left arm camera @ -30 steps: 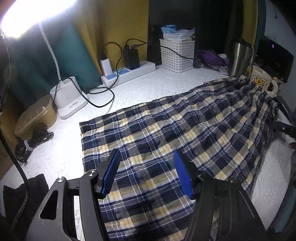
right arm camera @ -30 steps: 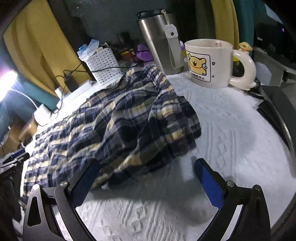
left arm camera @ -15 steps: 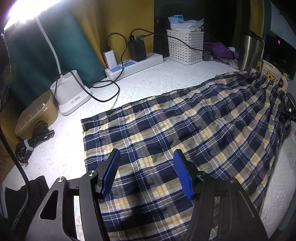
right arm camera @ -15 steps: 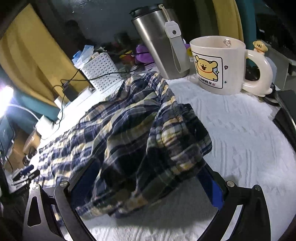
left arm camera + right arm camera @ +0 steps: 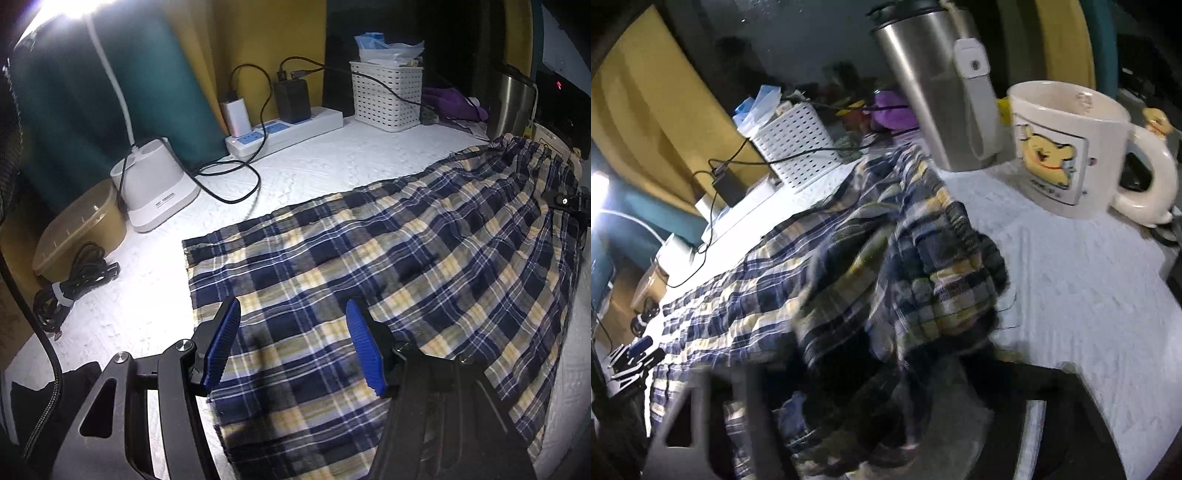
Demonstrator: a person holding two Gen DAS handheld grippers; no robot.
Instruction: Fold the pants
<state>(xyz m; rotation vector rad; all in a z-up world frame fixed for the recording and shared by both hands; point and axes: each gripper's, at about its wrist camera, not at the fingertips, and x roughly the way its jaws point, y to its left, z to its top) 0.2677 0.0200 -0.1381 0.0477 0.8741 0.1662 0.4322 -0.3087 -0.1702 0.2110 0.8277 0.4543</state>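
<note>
Blue, yellow and white plaid pants (image 5: 388,266) lie flat across the white textured table cover (image 5: 295,173). My left gripper (image 5: 291,343) hovers open above the leg end, blue pads (image 5: 221,347) apart, nothing pinched between them. In the right wrist view the waistband (image 5: 942,280) is bunched up and lies between the jaws of my right gripper (image 5: 882,376), which are closing. That view is blurred and cloth covers the pads, so contact is unclear. The right gripper (image 5: 569,203) also shows small at the waistband, far right in the left wrist view.
A steel tumbler (image 5: 934,92) and a bear mug (image 5: 1067,155) stand just behind the waistband. A white basket (image 5: 386,96), a power strip (image 5: 284,133) with cables, a lamp base (image 5: 155,184), a brown box (image 5: 81,229) and a cable bundle (image 5: 74,284) line the back and left.
My right gripper moved forward onto the waistband, its wide jaws drawing in around the bunched cloth. The left gripper drifted slightly over the leg end, opening unchanged.
</note>
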